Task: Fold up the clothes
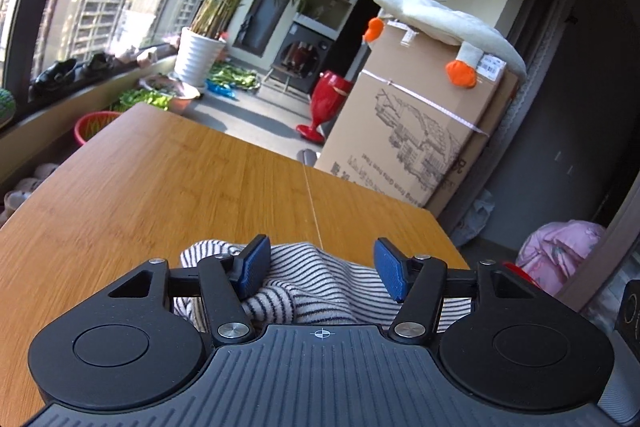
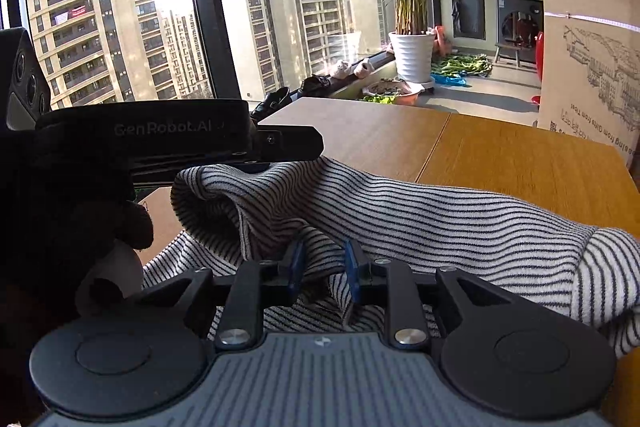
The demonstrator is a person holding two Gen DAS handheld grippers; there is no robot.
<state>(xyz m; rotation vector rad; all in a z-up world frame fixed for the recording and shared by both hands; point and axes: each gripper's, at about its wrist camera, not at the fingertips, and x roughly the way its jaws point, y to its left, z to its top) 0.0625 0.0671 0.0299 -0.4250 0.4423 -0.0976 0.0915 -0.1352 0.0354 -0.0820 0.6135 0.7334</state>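
Observation:
A white garment with thin dark stripes [image 2: 420, 219] lies bunched on the wooden table [image 2: 520, 163]. My right gripper [image 2: 325, 267] is shut on a raised fold of it near the front edge. My left gripper [image 1: 322, 271] stands open over another bunch of the same striped garment [image 1: 312, 287]. The cloth lies between its blue pads [image 1: 390, 275], and the right pad is clear of it. In the right wrist view the left gripper [image 2: 256, 165] comes in from the left, its tip at a rolled-up end of the garment, with a dark-gloved hand [image 2: 80, 227] behind it.
A large cardboard box [image 1: 420, 115] with a plush goose [image 1: 440, 23] on top stands just past the table's far right corner. A potted palm [image 1: 200, 55], a red stool [image 1: 326, 103] and a red basin [image 1: 94, 127] sit on the floor beyond. Bare wooden table [image 1: 160, 187] stretches ahead.

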